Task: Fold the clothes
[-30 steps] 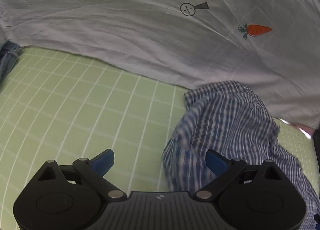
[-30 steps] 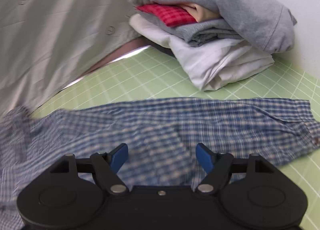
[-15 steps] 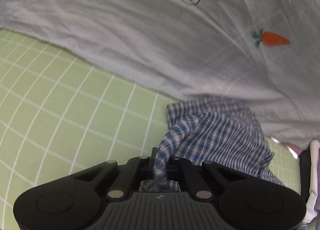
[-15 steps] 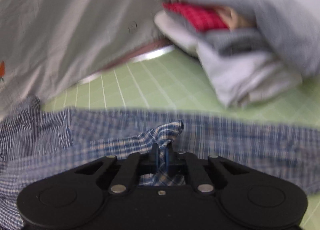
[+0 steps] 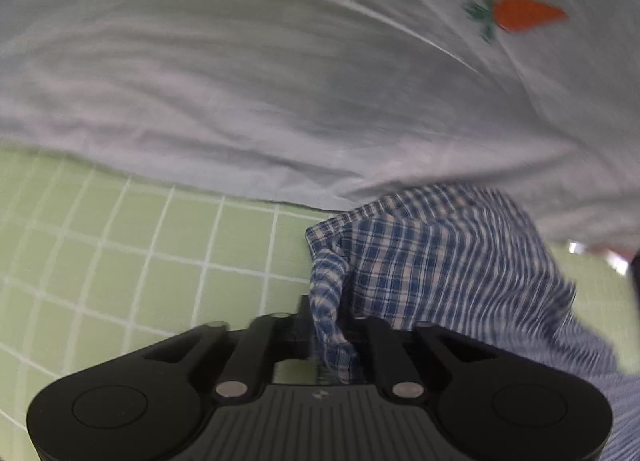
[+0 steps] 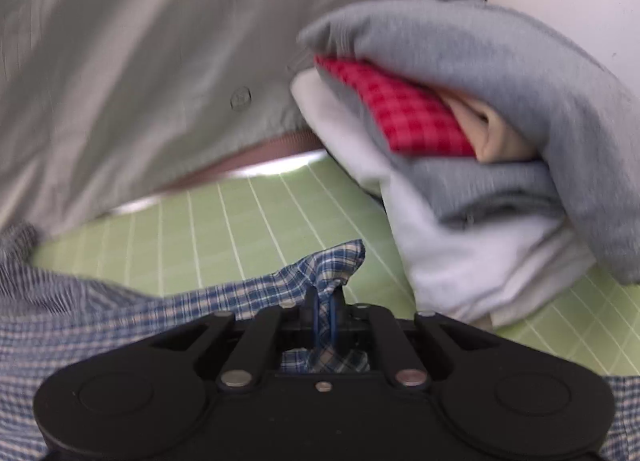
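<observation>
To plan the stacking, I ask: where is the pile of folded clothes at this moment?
The pile of folded clothes is in the right wrist view, on the green grid mat, ahead and right of the right gripper.

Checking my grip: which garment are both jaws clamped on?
The blue plaid shirt, pinched by the left gripper and right gripper; the folded pile lies untouched.

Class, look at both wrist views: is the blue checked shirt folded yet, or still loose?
Still loose. The shirt lies rumpled across the green mat, and the left claw and right claw each pinch a bunched edge.
</observation>
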The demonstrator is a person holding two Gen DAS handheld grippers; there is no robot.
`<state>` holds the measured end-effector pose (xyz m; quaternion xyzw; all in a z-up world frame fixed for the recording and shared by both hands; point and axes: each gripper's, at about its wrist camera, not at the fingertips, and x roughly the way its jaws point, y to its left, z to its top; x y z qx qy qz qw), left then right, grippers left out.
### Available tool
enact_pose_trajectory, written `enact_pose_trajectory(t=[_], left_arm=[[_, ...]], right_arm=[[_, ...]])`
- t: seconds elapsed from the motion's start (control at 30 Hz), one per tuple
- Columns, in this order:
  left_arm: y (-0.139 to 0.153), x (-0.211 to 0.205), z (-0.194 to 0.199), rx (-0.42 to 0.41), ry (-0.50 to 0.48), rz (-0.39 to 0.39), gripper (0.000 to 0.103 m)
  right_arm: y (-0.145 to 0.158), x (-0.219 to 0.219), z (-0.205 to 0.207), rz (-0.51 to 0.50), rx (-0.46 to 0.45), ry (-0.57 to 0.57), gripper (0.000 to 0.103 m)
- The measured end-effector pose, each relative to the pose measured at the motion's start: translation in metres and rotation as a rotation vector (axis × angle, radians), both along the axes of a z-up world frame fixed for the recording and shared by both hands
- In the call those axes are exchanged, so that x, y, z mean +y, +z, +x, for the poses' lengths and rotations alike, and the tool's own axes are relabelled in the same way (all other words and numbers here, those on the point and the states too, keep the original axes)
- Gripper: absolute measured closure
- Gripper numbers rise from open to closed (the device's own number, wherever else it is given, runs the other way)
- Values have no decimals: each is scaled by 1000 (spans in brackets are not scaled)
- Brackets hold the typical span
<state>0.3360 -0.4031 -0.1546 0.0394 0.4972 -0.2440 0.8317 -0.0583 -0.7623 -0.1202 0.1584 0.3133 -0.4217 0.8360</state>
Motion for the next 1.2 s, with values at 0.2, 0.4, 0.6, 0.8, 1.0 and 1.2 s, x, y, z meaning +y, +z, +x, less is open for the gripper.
enact_pose_trajectory(t=[0.2, 0.4, 0.6, 0.8, 1.0, 1.2], left_arm=[[36, 16, -22, -101, -17, 29, 15], [71, 38, -87, -131, 0, 9, 12], [85, 74, -177, -111, 10, 66, 10], [84, 107, -262, -86, 25, 59, 10], [82, 130, -329, -62, 13, 82, 10], [85, 150, -362, -57, 1, 109, 9]], right_arm=[[13, 19, -11, -35, -12, 16, 97], [39, 66, -26, -71, -92, 73, 97], [58, 127, -42, -95, -141, 203, 97], [64, 203, -67, -115, -136, 351, 97], [65, 263, -87, -138, -106, 484, 97], [66, 306, -99, -178, -64, 551, 97]])
